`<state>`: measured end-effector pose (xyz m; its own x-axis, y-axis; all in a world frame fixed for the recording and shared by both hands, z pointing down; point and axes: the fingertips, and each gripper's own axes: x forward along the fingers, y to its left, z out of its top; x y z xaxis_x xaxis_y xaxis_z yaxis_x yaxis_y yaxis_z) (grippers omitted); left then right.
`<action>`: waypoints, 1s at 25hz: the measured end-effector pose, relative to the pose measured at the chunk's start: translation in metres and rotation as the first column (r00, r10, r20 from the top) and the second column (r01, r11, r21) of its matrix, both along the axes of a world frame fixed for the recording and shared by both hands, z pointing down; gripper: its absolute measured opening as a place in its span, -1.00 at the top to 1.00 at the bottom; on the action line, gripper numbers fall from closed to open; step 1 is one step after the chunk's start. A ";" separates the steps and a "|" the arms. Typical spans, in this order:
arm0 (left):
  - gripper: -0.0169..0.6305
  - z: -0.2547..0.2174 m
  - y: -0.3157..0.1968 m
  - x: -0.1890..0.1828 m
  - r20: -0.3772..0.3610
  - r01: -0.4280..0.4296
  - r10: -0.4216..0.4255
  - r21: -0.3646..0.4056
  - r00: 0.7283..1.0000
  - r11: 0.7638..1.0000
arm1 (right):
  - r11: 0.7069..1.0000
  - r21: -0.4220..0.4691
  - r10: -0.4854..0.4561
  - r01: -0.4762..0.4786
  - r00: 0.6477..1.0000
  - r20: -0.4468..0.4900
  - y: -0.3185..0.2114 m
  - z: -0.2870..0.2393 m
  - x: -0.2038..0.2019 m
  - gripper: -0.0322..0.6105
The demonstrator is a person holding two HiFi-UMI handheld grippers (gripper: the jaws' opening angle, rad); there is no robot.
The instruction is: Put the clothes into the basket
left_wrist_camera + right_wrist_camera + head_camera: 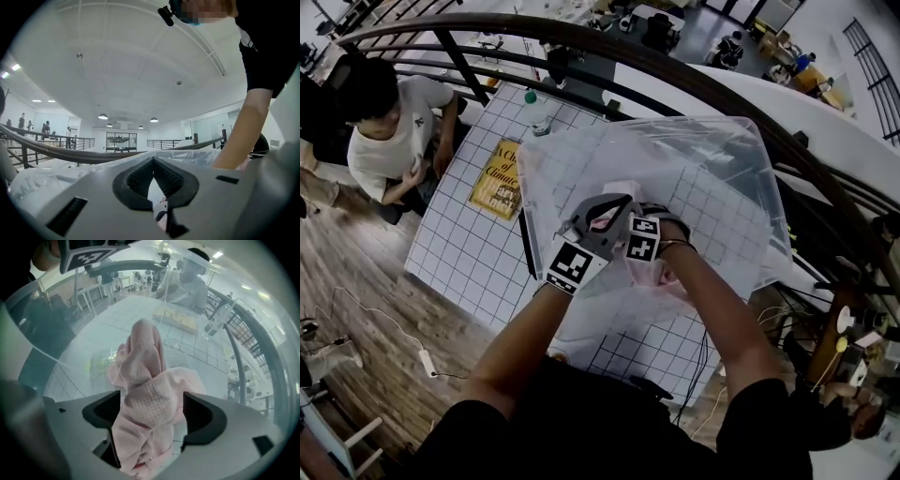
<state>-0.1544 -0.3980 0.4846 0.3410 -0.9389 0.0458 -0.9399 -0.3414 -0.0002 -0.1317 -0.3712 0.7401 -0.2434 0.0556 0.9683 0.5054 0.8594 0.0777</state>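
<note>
A clear plastic basket (750, 141) stands on the gridded table (473, 253), and both grippers reach into it. A bunched pink cloth (654, 274) (145, 376) lies between the wide jaws of my right gripper (661, 223) (152, 414). It rests against the left pad (117, 416), and a thin dark gap shows at the right pad. My left gripper (607, 212) (153, 161) sits just left of it and points up at the ceiling. Its tips touch, and a pink sliver shows low in the slit. Whether that sliver is pinched is unclear.
A yellow book (500, 180) (176, 317) and a green-capped bottle (532, 112) lie on the table beyond the basket. A person in a white shirt (389, 131) sits at the table's far left. A dark curved railing (694, 80) runs behind. A power strip (428, 361) lies on the floor.
</note>
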 end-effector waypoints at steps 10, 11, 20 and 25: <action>0.94 0.006 0.000 0.001 0.003 -0.001 0.001 -0.024 1.000 1.000 | 0.999 0.025 0.020 -0.020 1.000 -0.003 -0.009 -0.017 0.014 -0.36; 0.94 0.007 0.000 0.001 0.003 0.001 -0.001 -0.032 1.000 0.999 | 0.999 0.026 0.035 -0.035 0.999 0.012 -0.011 -0.025 0.014 -0.36; 0.94 0.007 0.007 0.010 -0.003 -0.033 0.033 -0.052 0.999 0.998 | 0.977 -0.016 0.213 -0.214 0.958 0.190 -0.023 -0.114 0.028 -0.36; 0.94 -0.012 0.008 0.015 -0.013 -0.056 0.055 -0.043 0.998 0.998 | 0.971 -0.008 0.235 -0.240 0.946 0.224 -0.017 -0.156 0.043 -0.36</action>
